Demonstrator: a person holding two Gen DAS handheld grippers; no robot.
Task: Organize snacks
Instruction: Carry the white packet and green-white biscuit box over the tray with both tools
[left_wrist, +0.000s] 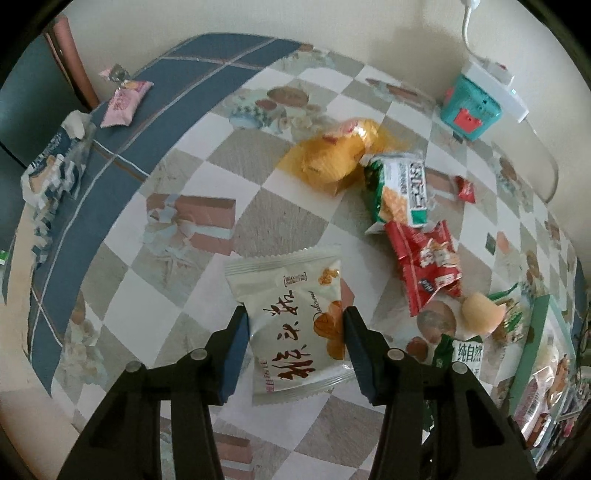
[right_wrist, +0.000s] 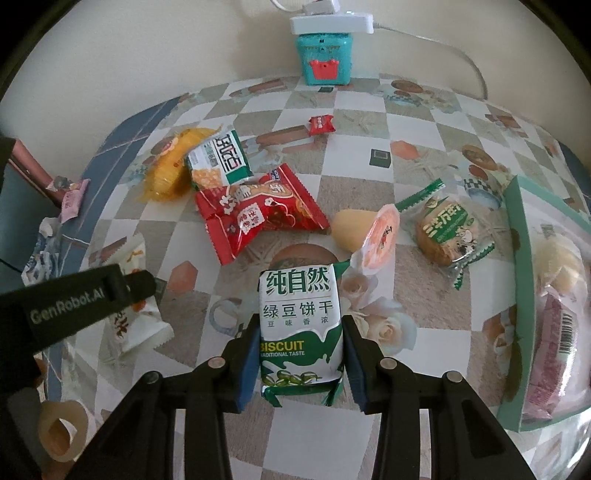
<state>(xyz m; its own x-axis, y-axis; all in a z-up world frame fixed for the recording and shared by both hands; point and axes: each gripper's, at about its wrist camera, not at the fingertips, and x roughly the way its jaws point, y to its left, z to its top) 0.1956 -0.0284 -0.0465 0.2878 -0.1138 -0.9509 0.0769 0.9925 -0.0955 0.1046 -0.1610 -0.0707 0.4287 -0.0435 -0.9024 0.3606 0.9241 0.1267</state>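
Snacks lie scattered over the checkered tablecloth (right_wrist: 406, 122), whose blue border runs along the left edge while the wall closes off the far side. Left gripper (left_wrist: 295, 332) is clamped on a white packet (left_wrist: 291, 317) above bare checks, with open cloth to its left and the yellow bag (left_wrist: 332, 155), red packet (left_wrist: 428, 262) and cone jelly (left_wrist: 480, 312) crowding its right. Right gripper (right_wrist: 300, 350) pinches the green biscuit packet (right_wrist: 300, 325) near the front, the mint box (right_wrist: 517, 295) walling its right side.
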